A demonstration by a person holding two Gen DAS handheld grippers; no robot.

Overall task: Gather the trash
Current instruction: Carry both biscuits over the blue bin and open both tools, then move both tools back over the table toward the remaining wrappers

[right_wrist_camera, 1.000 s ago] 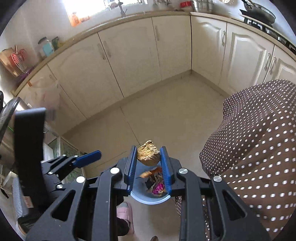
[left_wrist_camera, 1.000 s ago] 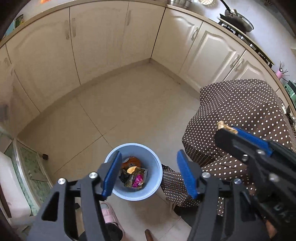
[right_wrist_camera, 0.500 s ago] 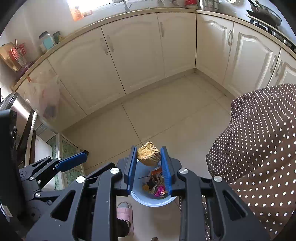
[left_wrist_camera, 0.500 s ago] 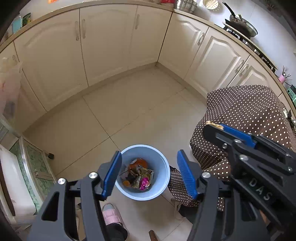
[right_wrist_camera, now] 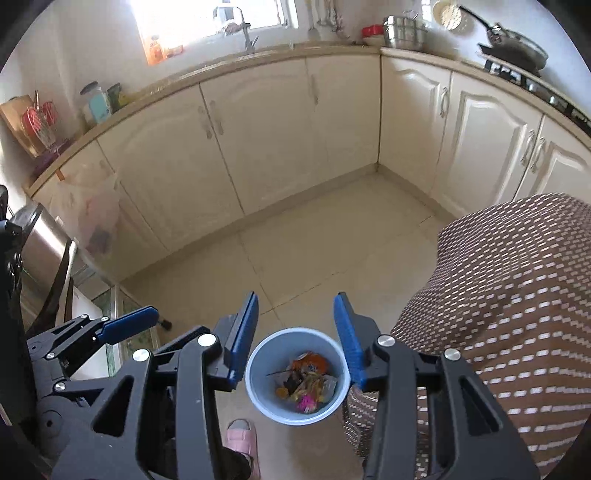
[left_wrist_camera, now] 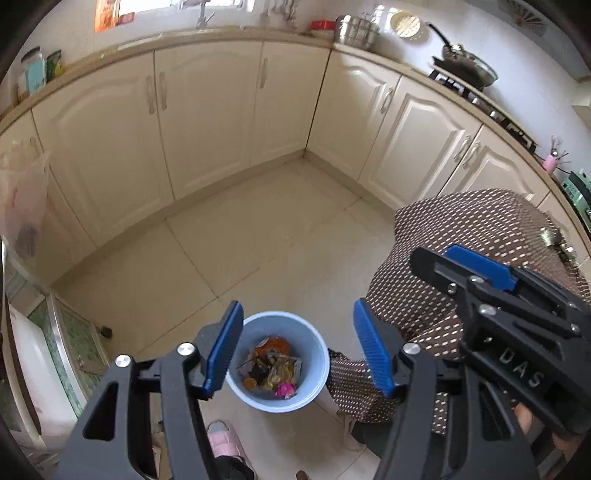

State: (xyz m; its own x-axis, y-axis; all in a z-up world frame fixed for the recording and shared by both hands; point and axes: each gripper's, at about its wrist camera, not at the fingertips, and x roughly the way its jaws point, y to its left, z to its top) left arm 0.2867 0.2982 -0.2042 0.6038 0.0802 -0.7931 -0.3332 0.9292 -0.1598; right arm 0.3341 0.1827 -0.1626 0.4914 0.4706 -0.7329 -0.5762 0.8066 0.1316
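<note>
Your right gripper (right_wrist_camera: 295, 332) hangs with its blue pads (right_wrist_camera: 242, 336) spread wide and nothing between them, directly above the light blue trash bin (right_wrist_camera: 258, 391). Your left gripper (left_wrist_camera: 297, 347) is spread just as wide and also carries nothing, with the same bin (left_wrist_camera: 317, 369) framed between its fingers. The bin stands on the beige tiled floor (right_wrist_camera: 314, 240) and holds mixed trash (right_wrist_camera: 304, 382): orange peel, a pink wrapper and dark scraps. Just beside the bin on your right hangs a brown polka-dot cloth (right_wrist_camera: 517, 295). A pink slipper (right_wrist_camera: 242, 439) shows near the bin's lower edge. Cream cabinets (right_wrist_camera: 258, 140) wrap the corner beyond the floor, with a steel pot (right_wrist_camera: 404, 33) and a frying pan (right_wrist_camera: 517, 48) up on the counter.
</note>
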